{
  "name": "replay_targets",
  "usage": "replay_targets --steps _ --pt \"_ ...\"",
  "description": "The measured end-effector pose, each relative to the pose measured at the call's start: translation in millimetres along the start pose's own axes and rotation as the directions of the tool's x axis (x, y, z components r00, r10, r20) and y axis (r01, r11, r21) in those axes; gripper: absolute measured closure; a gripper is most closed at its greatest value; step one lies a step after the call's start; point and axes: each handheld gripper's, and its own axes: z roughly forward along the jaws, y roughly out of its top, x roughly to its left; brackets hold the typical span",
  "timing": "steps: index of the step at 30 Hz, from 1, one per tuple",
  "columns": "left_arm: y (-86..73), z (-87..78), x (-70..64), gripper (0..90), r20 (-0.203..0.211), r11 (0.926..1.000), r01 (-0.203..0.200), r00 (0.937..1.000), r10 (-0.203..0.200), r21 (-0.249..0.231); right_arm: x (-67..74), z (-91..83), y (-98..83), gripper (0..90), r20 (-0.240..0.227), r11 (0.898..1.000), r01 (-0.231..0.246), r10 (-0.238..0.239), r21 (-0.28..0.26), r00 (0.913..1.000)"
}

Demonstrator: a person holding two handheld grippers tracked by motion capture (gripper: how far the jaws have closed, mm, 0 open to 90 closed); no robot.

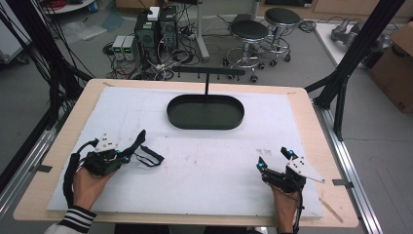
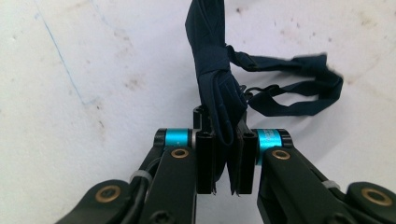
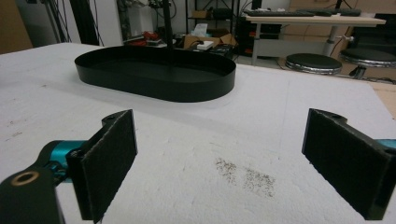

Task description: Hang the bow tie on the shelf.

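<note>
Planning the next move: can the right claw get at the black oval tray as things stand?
Probably yes: the right claw is open, and only bare white mat lies between it and the tray.

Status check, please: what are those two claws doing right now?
Left gripper shut on dark bow tie. Right gripper open, nothing between its jaws. Black oval tray ahead, nothing blocking.

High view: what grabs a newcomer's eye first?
The black oval tray with its upright rack, at the far middle of the white table. Then the left gripper, near left, shut on a dark bow tie. The right gripper, near right, stands open.
</note>
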Motion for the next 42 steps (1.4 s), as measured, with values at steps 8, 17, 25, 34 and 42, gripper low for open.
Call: replay_targets --steps 8,17,25,34,42 --pt "4.2 -6.6 1.8 82.8 -0.002 0.9953 -0.001 1.0000 0.001 -0.096 0.2 0.0 0.0 9.2 0.000 1.000 -0.002 0.002 -0.001 1.0000" --pt "9.9 -14.3 3.8 82.8 0.001 0.9762 0.021 0.9998 -0.021 -0.216 0.2 -0.4 -0.1 9.2 0.002 1.000 -0.004 0.004 -0.002 1.0000" --pt "12.4 -16.0 4.1 82.8 0.031 0.9663 0.037 0.9991 -0.031 -0.255 0.4 -0.4 -0.2 9.2 0.002 1.000 -0.003 0.003 -0.002 1.0000" --pt "26.8 -21.6 2.3 82.8 0.052 0.9505 0.028 0.9986 -0.013 -0.309 -0.2 -0.5 -0.1 9.2 0.000 1.000 -0.005 0.005 -0.003 1.0000" --pt "51.9 -28.3 0.6 82.9 0.051 0.9428 -0.016 0.9981 0.035 -0.333 -0.4 -0.7 -0.2 9.2 -0.003 1.000 -0.017 0.017 -0.002 0.9999"
